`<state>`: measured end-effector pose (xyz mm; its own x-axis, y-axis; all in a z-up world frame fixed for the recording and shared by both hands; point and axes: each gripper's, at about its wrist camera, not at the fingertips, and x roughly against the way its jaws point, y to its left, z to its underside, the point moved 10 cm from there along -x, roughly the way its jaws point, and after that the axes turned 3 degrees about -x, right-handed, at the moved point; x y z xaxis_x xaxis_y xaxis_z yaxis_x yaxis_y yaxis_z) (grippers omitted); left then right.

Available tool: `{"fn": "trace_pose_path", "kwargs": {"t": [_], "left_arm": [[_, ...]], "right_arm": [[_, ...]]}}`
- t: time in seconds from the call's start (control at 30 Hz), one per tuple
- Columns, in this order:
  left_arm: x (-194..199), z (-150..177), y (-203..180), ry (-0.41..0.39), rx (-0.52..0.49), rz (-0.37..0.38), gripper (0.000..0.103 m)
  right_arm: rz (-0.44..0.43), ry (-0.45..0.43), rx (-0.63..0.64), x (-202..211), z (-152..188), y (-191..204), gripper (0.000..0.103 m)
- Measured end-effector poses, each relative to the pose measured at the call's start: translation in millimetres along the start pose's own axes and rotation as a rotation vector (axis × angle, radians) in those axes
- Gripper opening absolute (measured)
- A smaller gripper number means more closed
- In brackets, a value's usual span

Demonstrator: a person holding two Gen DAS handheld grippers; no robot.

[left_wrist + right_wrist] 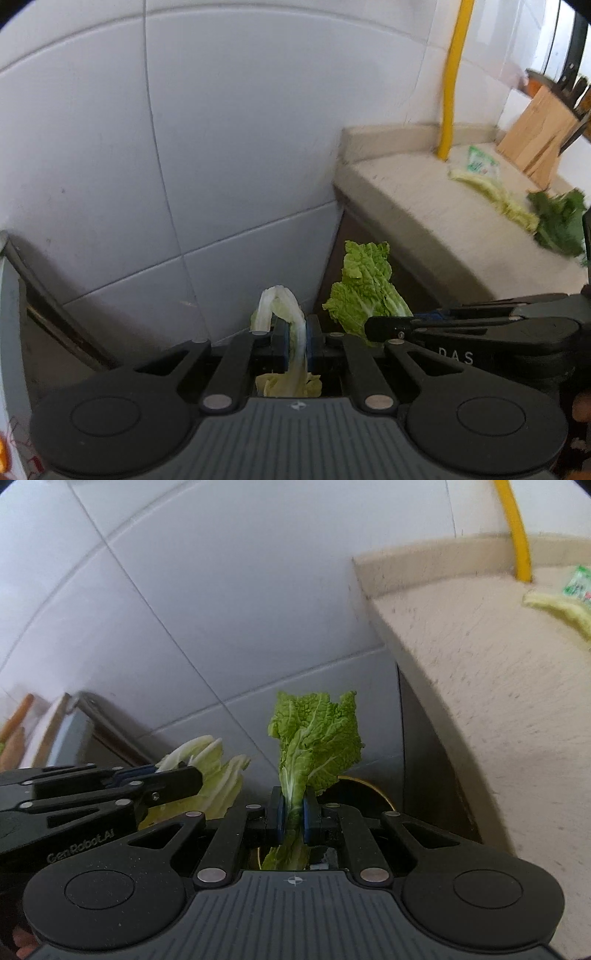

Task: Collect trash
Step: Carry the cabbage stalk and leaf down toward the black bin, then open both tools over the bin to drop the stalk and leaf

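Left gripper (297,341), jaws nearly closed, clamps a pale cabbage rib (284,310) by its middle; both ends of the rib droop to either side of the pads. Right gripper (291,818), likewise almost shut, pinches a green cabbage leaf (317,734) at its stalk, so the frilled blade stands ahead of the fingers. The two grippers lie side by side, each visible in the other's view, both tilted downward beyond the end of the bench (424,206) toward the tiled wall (221,147). A gold-rimmed opening (364,786), probably a bin, shows just below the right gripper; carrying both scraps together likely serves a single drop there. On the bench, well apart, lie more trash: a yellowish leaf strip (495,195), a dark green leaf (561,221) and a green wrapper (480,162), near a yellow pipe (452,81) and a knife block (535,136).
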<state>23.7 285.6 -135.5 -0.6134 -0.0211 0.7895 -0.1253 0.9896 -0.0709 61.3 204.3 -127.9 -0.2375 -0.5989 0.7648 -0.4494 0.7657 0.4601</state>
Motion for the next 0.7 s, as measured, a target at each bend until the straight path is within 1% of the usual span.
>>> {"fn": "trace_pose_path", "kwargs": {"t": [0.07,0.13,0.23,0.33,0.43,0.57,0.7], "left_arm": [[-8.1,3.0,2.8,0.019,0.002,-0.014,0.008],[-14.7,6.1,5.9,0.036,0.007,-0.021,0.009],[-20.6,7.1,9.7,0.044,0.012,-0.034,0.011],[-25.1,7.0,13.0,0.052,0.025,-0.042,0.016],[-28.2,8.0,17.4,0.06,0.044,-0.049,0.017],[-28.6,5.6,22.3,0.05,0.076,-0.037,0.017],[-29.1,5.4,24.6,0.053,0.09,-0.028,0.017]], "right_arm": [[0.004,0.02,-0.014,-11.3,1.2,-4.0,0.02],[0.014,0.045,-0.012,-23.3,3.6,-7.8,0.023],[0.024,0.062,-0.02,-36.8,5.8,-11.5,0.024],[0.028,0.072,-0.027,-47.1,8.3,-13.3,0.025],[0.023,0.08,-0.037,-51.7,10.5,-13.5,0.025],[0.038,0.072,-0.031,-55.8,8.0,-16.2,0.026],[0.045,0.061,-0.03,-45.3,7.6,-17.0,0.027]]}}
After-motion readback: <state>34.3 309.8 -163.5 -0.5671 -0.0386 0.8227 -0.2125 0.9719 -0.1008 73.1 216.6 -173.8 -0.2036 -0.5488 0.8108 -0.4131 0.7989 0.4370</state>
